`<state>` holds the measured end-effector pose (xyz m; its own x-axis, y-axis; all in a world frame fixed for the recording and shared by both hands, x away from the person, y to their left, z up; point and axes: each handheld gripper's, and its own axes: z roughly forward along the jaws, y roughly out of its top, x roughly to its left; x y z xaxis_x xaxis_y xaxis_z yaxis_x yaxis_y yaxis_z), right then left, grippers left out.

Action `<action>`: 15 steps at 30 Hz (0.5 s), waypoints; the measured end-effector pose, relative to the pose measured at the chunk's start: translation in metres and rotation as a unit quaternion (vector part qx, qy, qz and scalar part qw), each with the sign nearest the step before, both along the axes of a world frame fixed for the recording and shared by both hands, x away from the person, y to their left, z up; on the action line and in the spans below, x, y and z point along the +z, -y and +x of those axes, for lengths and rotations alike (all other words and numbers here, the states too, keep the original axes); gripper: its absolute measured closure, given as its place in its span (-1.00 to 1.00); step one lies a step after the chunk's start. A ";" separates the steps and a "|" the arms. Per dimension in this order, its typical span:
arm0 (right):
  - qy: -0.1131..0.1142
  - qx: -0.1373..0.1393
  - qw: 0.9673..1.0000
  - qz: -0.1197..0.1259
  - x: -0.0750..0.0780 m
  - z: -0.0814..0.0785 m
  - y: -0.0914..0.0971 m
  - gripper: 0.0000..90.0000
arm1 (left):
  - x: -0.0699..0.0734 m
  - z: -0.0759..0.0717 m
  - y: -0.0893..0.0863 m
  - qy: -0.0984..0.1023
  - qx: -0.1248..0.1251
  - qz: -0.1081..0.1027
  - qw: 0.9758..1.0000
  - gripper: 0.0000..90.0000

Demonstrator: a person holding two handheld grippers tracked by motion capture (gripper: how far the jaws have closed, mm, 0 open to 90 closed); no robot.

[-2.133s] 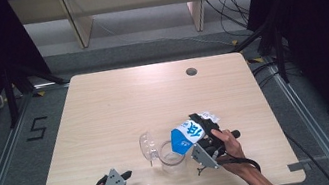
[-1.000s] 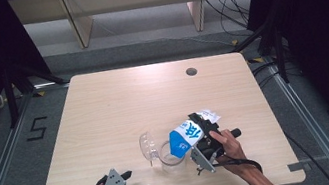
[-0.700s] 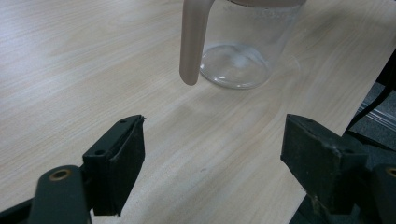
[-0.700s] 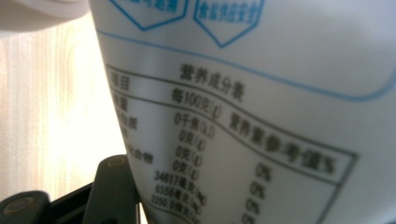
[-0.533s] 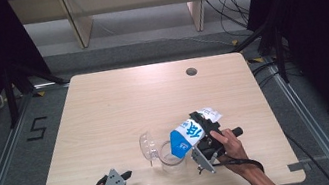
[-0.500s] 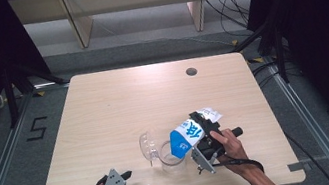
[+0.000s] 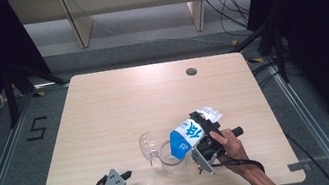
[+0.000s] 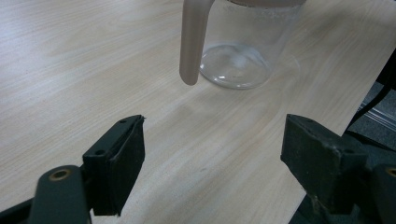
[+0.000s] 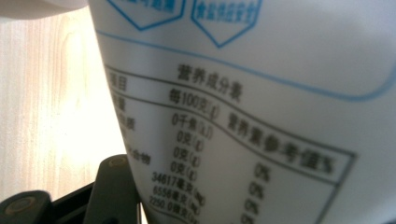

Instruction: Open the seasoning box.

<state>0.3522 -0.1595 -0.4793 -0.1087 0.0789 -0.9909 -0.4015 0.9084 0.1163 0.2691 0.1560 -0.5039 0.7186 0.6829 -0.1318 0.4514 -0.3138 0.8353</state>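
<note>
A white and blue printed bag hangs tilted, its blue end low over the mouth of a clear glass jug near the table's front. My right gripper is shut on the bag's upper part. In the right gripper view the bag's label sits close to the lens, and one black jaw shows at the lower left. My left gripper rests at the front left edge, open and holding nothing. The left gripper view looks between its wide jaws at the jug and its pale handle.
The pale wooden table has a round cable hole at the back right. Its front edge runs just beside my left gripper. Black frame posts and cables stand on the floor to both sides.
The bag's blue end has sunk slightly toward the jug since the earliest frame. The left gripper has not moved.
</note>
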 end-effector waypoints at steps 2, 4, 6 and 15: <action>0.003 0.001 1.000 -0.007 0.001 0.000 0.000 0.03 | 0.000 0.000 -0.001 -0.001 -0.010 0.004 1.000 -0.53; -0.007 -0.004 1.000 0.016 -0.004 -0.001 0.000 0.03 | 0.001 0.000 -0.001 0.001 -0.008 0.008 1.000 -0.53; -0.003 -0.004 1.000 0.011 -0.005 -0.001 -0.001 0.03 | 0.000 0.000 -0.001 0.001 -0.002 0.008 1.000 -0.53; 0.004 0.006 1.000 -0.003 -0.005 -0.001 -0.001 0.04 | 0.000 0.000 0.000 0.003 0.000 -0.002 1.000 -0.53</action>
